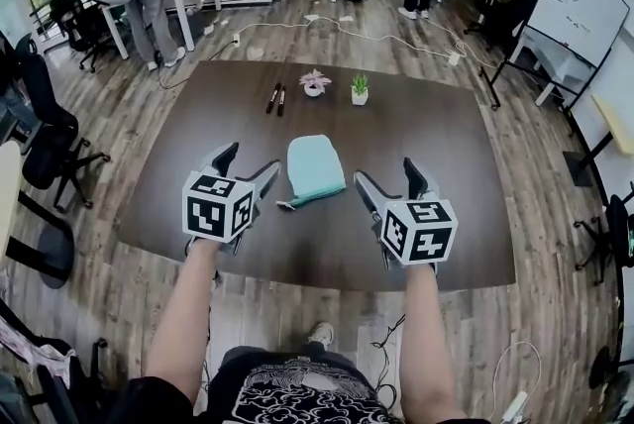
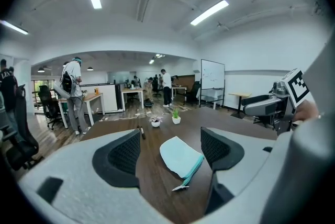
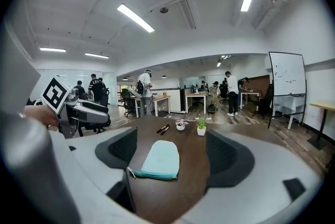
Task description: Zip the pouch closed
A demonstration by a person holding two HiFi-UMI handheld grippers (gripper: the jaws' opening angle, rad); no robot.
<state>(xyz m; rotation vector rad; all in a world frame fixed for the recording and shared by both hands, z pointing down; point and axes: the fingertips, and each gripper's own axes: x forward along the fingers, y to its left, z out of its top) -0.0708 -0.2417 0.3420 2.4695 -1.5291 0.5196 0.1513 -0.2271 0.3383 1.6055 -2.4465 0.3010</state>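
Note:
A pale mint pouch (image 1: 315,167) lies flat on the dark brown table (image 1: 456,145), its teal zipper edge toward me and the pull tab (image 1: 285,205) at its near left corner. My left gripper (image 1: 249,170) hovers open just left of the pouch, with nothing between its jaws. To the pouch's right my right gripper (image 1: 388,182) is open and empty too. The pouch (image 2: 180,157) sits ahead between the jaws in the left gripper view, and the pouch (image 3: 161,160) lies likewise in the right gripper view.
Two markers (image 1: 276,98), a small pink flower pot (image 1: 314,83) and a small green plant pot (image 1: 360,91) stand at the table's far side. Office chairs (image 1: 45,140) are at the left, a whiteboard (image 1: 580,1) at the right, people and desks beyond.

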